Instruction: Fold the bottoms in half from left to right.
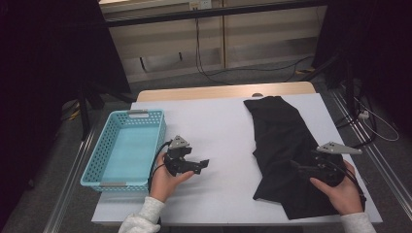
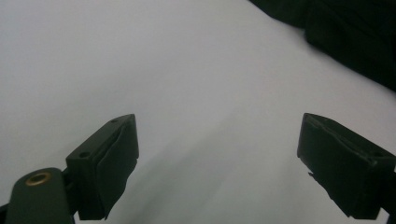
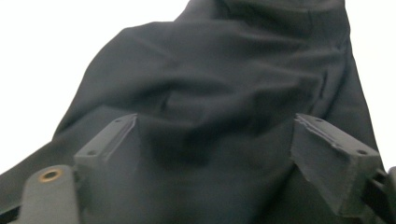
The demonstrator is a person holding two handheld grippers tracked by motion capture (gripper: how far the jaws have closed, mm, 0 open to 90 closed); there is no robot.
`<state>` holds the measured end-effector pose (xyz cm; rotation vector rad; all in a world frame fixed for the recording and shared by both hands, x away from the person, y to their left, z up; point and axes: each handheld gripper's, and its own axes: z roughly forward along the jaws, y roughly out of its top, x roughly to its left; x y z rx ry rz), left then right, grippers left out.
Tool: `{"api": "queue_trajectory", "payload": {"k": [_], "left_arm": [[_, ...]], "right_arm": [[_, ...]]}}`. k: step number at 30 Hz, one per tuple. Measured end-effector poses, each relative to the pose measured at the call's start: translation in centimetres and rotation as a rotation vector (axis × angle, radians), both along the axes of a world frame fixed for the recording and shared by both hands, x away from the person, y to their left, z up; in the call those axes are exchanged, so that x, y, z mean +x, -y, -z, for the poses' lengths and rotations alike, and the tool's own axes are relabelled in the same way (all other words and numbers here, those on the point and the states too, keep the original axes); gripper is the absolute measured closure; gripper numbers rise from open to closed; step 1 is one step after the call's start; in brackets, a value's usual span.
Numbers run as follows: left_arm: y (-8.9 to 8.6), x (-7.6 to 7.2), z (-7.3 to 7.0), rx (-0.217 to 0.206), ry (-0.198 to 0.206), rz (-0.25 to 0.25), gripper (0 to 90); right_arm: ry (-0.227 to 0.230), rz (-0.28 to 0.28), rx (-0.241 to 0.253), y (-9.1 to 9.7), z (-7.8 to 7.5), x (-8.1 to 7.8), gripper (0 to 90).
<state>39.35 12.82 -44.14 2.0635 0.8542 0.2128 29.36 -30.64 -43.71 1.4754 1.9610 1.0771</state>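
High view: my right gripper [image 1: 297, 166] hangs spread over the near end of the black cloth [image 1: 282, 141] — its length runs away from me — my left gripper [image 1: 204, 163], also spread, well left of it.

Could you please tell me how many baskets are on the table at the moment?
1. The light blue basket sits at the table's left edge, left of the left gripper. Nothing shows inside it.

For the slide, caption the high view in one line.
Left hand-held gripper open over white table; right hand-held gripper open above black garment; turquoise basket at left.
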Motion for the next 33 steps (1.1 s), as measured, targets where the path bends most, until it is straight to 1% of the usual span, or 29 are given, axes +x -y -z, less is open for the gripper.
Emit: {"api": "queue_trajectory", "payload": {"k": [3, 4, 5, 6, 7, 8, 9, 11, 13, 14, 17, 19, 20, 22, 24, 25, 26, 28, 29, 30, 31, 32, 33], "left_arm": [[0.0, 0.1, -0.1, 0.002, 0.004, 0.007, 12.5], [0.0, 0.1, -0.1, 0.001, 0.006, 0.007, 12.5], [0.0, 0.1, -0.2, 0.003, 0.006, 0.008, 12.5], [0.1, 0.2, -0.2, 0.0, 0.003, 0.009, 12.6], [0.1, 0.2, -0.2, 0.001, 0.002, 0.01, 12.6], [0.2, 0.2, -0.1, 0.006, 0.003, 0.016, 12.7], [0.2, 0.2, -0.1, 0.005, 0.003, 0.016, 12.7], [0.3, 0.2, -0.2, 0.011, 0.007, 0.024, 12.7], [0.4, 0.1, -0.2, 0.011, 0.007, 0.027, 12.7], [0.4, 0.2, -0.1, 0.013, 0.007, 0.028, 12.7], [0.5, 0.2, -0.1, 0.018, 0.003, 0.029, 12.8], [0.6, 0.2, -0.1, 0.019, 0.004, 0.034, 12.8], [0.6, 0.2, -0.1, 0.023, 0.007, 0.034, 13.0], [0.6, 0.1, -0.1, 0.015, 0.006, 0.028, 13.0], [0.6, 0.2, -0.1, 0.016, 0.006, 0.028, 13.0], [0.5, 0.2, -0.1, 0.018, 0.005, 0.029, 13.0], [0.5, 0.2, -0.1, 0.019, 0.003, 0.028, 13.0], [0.6, 0.2, 0.0, 0.022, 0.005, 0.026, 13.1], [0.6, 0.2, -0.1, 0.022, 0.004, 0.027, 13.1], [0.6, 0.2, -0.1, 0.021, 0.005, 0.028, 13.1], [0.6, 0.2, -0.1, 0.021, 0.008, 0.027, 13.1], [0.6, 0.2, -0.1, 0.021, 0.008, 0.028, 13.1], [0.6, 0.2, -0.1, 0.022, 0.009, 0.028, 13.2]], "right_arm": [[-0.007, -0.009, -0.021, 0.0, 0.1, -0.7, 22.5], [-0.008, -0.011, -0.027, 0.1, 0.1, -0.8, 22.8], [-0.009, -0.014, -0.04, 0.1, 0.0, -1.0, 25.6], [-0.01, -0.026, -0.046, 0.1, 0.1, -1.2, 30.3], [-0.013, -0.032, -0.047, 0.2, 0.1, -1.5, 31.8], [-0.015, -0.028, -0.05, 0.3, 0.2, -1.6, 33.5], [-0.024, -0.021, -0.054, 0.5, 0.3, -1.8, 37.2], [-0.04, -0.012, -0.043, 0.8, 0.4, -2.1, 39.3], [-0.047, 0.004, -0.068, 1.0, 0.4, -2.6, 43.3], [-0.051, 0.004, -0.071, 1.0, 0.4, -2.7, 45.0], [-0.077, 0.011, -0.085, 1.0, 0.6, -3.2, 52.9], [-0.099, 0.002, -0.094, 0.9, 0.8, -3.3, 57.8], [-0.113, 0.002, -0.093, 0.9, 0.9, -3.3, 60.8], [-0.134, -0.008, -0.079, 0.8, 1.1, -3.2, 65.2], [-0.162, -0.012, -0.081, 0.7, 1.4, -3.1, 66.7], [-0.16, -0.007, -0.073, 0.7, 1.5, -3.1, 67.4], [-0.169, -0.001, -0.064, 0.8, 1.4, -3.1, 68.4], [-0.169, 0.001, -0.072, 0.9, 1.4, -3.1, 70.0], [-0.167, 0.02, -0.078, 1.1, 1.2, -3.2, 70.1], [-0.157, 0.027, -0.078, 1.2, 1.0, -3.2, 70.7], [-0.159, 0.034, -0.062, 1.5, 0.8, -3.3, 70.8], [-0.165, 0.032, -0.058, 1.6, 0.8, -3.3, 70.8], [-0.174, 0.031, -0.069, 1.6, 1.0, -3.2, 70.8]]}}
